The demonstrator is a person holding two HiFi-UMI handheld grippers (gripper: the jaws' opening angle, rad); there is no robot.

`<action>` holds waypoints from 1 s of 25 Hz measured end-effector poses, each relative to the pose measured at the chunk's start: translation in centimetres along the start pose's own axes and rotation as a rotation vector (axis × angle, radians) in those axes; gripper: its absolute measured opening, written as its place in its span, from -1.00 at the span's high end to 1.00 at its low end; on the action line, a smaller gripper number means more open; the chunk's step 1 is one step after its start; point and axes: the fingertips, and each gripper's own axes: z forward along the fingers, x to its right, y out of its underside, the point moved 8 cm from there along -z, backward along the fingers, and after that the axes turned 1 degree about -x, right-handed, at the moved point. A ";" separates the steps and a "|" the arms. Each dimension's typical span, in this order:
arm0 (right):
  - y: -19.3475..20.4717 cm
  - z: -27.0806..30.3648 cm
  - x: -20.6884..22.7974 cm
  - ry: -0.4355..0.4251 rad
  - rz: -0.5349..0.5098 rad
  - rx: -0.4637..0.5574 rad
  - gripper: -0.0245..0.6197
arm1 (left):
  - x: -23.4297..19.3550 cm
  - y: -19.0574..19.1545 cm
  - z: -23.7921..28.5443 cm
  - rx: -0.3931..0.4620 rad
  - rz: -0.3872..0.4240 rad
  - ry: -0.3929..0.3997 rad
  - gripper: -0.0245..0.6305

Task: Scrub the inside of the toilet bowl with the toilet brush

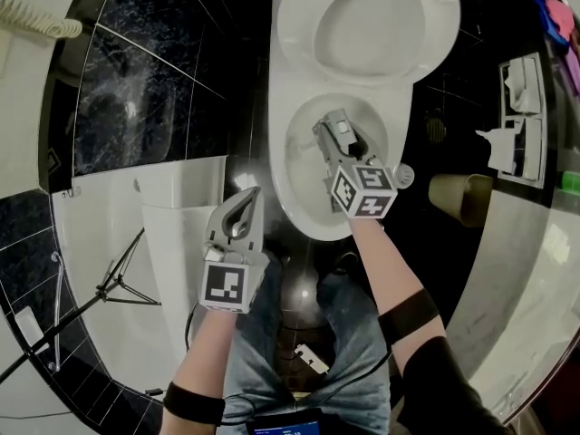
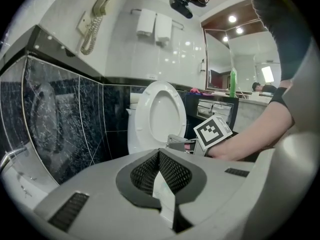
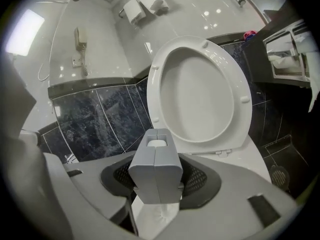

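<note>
The white toilet bowl stands before me with its seat and lid raised. My right gripper reaches down into the bowl and is shut on the grey block handle of the toilet brush. Under the handle, the white brush head shows inside the bowl. The raised seat fills the right gripper view behind the handle. My left gripper hangs to the left of the bowl, outside it. Its jaws are together with nothing in them, pointing toward the toilet.
A brown cylindrical bin stands right of the toilet, with a paper holder on the wall beyond it. A floor drain lies nearby. A white fixture and a tripod are on the left. A person's jeans-clad legs are below.
</note>
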 end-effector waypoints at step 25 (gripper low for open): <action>-5.1 0.3 9.1 0.225 -0.219 0.110 0.22 | 1.4 0.9 2.2 -0.017 -0.001 0.035 0.95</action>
